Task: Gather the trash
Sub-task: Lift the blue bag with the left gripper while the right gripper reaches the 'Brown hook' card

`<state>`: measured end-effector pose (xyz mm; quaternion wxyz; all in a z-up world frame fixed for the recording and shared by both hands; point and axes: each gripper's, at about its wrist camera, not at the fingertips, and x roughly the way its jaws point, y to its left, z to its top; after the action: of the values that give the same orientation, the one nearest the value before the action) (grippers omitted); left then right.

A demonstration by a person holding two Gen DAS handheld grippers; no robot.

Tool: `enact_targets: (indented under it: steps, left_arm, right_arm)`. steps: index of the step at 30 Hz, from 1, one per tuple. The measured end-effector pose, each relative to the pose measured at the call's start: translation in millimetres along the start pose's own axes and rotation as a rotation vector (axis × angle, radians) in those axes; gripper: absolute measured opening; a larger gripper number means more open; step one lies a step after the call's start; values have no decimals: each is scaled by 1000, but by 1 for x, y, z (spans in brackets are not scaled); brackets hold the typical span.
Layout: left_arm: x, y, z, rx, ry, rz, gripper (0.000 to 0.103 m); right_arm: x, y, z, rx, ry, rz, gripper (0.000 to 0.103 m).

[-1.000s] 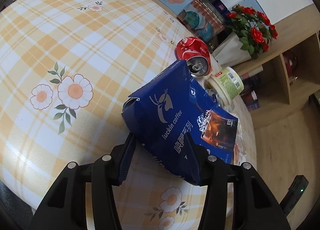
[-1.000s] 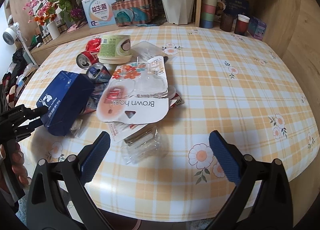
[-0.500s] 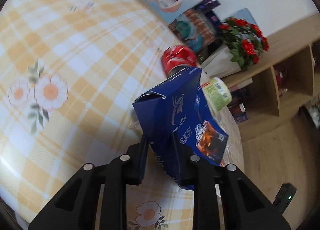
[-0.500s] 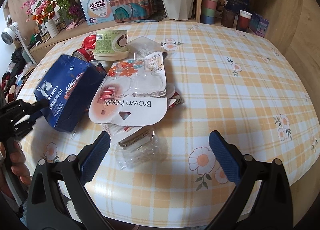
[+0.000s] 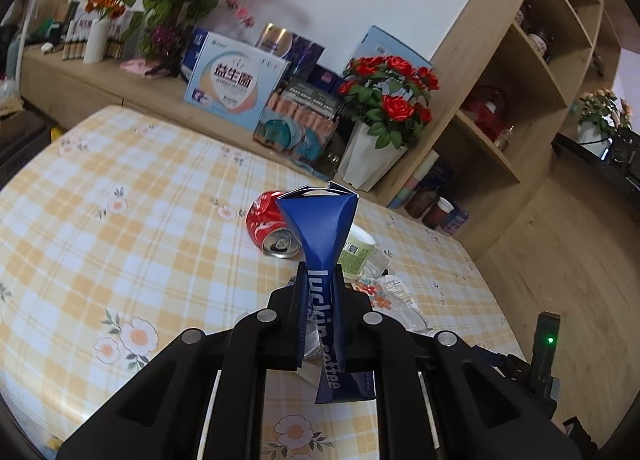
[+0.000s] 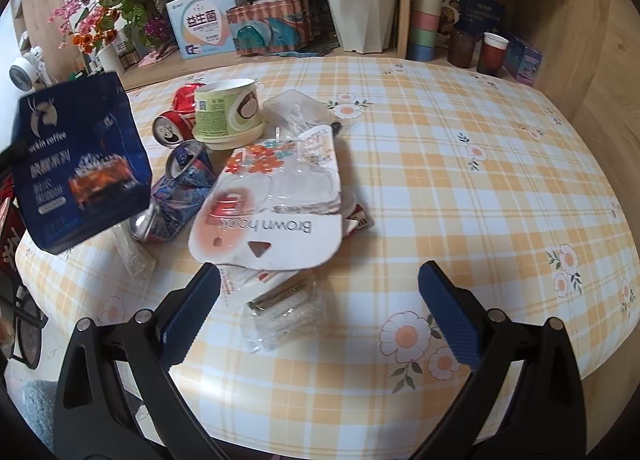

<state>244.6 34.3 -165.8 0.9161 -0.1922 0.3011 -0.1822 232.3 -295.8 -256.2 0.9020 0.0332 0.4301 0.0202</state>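
Bright, even daylight, soft shadows; heavy fisheye bend and dark corners; the bag point(image 6: 80, 164) is motion-blurred in the right view.

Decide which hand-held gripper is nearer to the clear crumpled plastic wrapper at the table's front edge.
Right. The right hand-held gripper hangs open directly over the clear crumpled plastic wrapper; the left hand-held gripper is off to the side, shut on the blue paper coffee bag.

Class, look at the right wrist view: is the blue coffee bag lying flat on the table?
No, the blue coffee bag hangs clear above the table.
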Motion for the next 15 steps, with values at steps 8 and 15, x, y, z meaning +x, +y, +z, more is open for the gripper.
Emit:
enact_targets:
  steps: [8, 15]
  left_arm:
    - [-23, 17, -8, 25, -5, 78, 11]
    - [-26, 32, -13, 20, 1, 113, 11]
  right_arm:
    - [25, -11, 40, -27, -14, 82, 82]
    - [77, -24, 70, 107, 47, 193, 70]
